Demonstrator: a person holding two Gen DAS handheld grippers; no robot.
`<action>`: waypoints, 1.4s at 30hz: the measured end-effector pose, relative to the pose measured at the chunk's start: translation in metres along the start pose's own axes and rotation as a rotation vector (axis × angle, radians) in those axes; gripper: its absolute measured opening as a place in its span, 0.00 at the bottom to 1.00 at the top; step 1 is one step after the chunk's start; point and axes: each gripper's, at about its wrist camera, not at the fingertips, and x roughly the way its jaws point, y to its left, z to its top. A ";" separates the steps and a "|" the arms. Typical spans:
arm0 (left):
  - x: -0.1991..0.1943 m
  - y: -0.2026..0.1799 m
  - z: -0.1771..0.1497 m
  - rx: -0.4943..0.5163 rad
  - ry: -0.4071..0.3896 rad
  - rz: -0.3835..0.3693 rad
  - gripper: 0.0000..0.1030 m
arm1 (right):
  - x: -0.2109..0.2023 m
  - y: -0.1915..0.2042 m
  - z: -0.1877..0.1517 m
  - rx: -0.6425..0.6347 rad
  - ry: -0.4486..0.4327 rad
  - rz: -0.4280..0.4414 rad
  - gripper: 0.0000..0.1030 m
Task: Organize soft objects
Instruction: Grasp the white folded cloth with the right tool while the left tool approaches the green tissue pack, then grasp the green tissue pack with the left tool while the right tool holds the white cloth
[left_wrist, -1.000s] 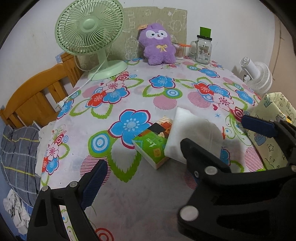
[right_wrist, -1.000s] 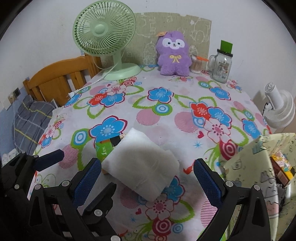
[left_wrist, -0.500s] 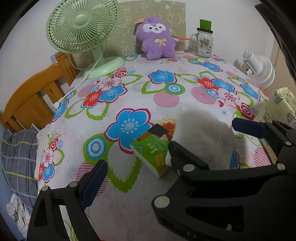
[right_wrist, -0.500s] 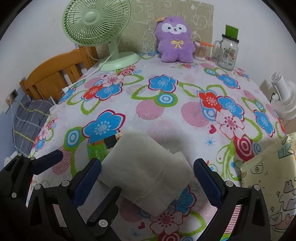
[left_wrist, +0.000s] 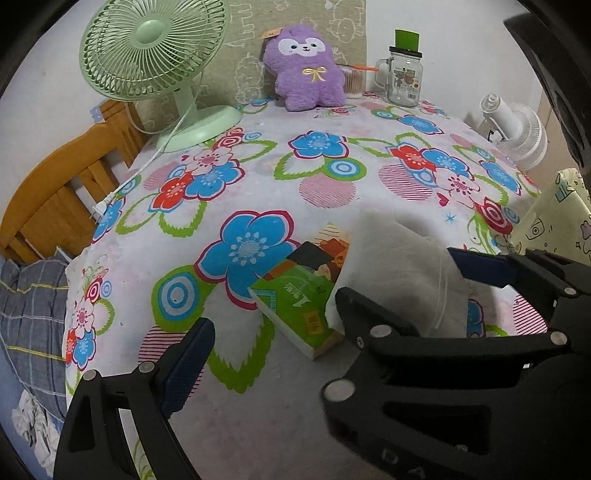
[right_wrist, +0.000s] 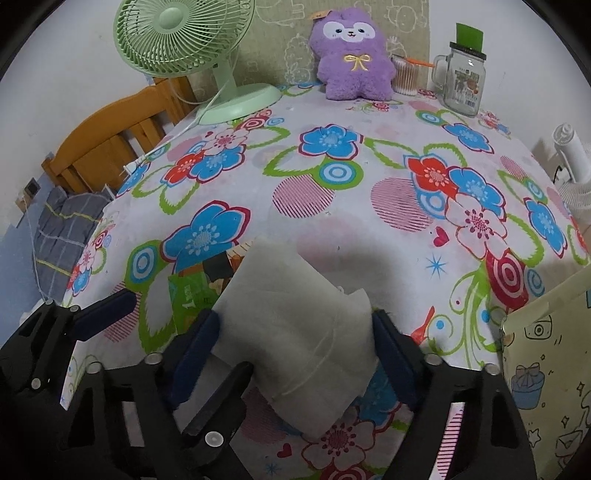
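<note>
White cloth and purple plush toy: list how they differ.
The white cloth is plain, folded and lies flat near the front, partly over a green book; the purple plush toy has a face and bow and sits upright at the back against the wall. The right tool brackets the cloth; nothing touches the toy. Both are soft.

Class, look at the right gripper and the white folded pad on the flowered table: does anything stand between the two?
Nothing visible does. The right gripper already straddles the white folded pad, its jaws having just been closing against the pad's two sides. The green book lies partly under the pad, not between.
</note>
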 end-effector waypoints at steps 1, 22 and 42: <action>0.000 -0.001 0.000 0.001 0.000 -0.002 0.91 | -0.001 0.000 0.000 0.000 0.001 0.002 0.72; 0.012 -0.006 0.020 -0.020 -0.015 0.048 0.91 | -0.014 -0.024 0.003 0.024 -0.051 -0.105 0.30; 0.024 -0.020 0.026 0.026 -0.046 0.050 0.63 | -0.004 -0.032 0.010 0.034 -0.052 -0.132 0.30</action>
